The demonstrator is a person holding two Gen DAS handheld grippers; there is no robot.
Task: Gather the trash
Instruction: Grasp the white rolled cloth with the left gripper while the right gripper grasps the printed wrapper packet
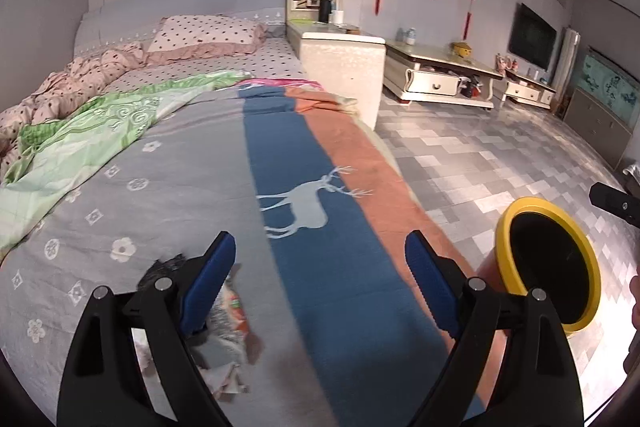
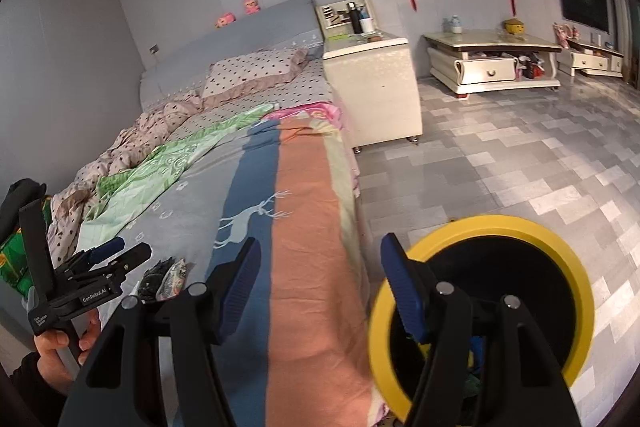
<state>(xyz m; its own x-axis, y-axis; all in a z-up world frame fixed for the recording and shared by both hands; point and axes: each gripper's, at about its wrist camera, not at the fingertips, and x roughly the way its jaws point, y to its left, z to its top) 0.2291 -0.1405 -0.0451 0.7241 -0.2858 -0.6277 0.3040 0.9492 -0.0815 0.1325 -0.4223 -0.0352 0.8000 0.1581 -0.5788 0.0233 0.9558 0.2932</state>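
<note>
Crumpled wrappers (image 1: 234, 307) lie on the grey bedspread, and the left finger of my left gripper (image 1: 320, 283) partly covers them. That gripper hangs open over the blue stripe with nothing between its pads. The same wrappers (image 2: 164, 279) show in the right wrist view, just beyond my left gripper (image 2: 128, 249), which a hand (image 2: 60, 343) holds. My right gripper (image 2: 322, 287) is open and empty over the bed's orange edge. Its right finger overlaps the yellow-rimmed black bin (image 2: 520, 227). The bin (image 1: 516, 215) stands on the floor beside the bed. Blue and green bits show inside it.
A green quilt (image 1: 92, 131) and a dotted pillow (image 1: 204, 35) lie further up the bed. A white nightstand (image 1: 340, 75) stands at the bed's side. Low white cabinets (image 1: 440, 75) and a dark screen (image 1: 530, 37) line the far wall across the tiled floor (image 1: 480, 155).
</note>
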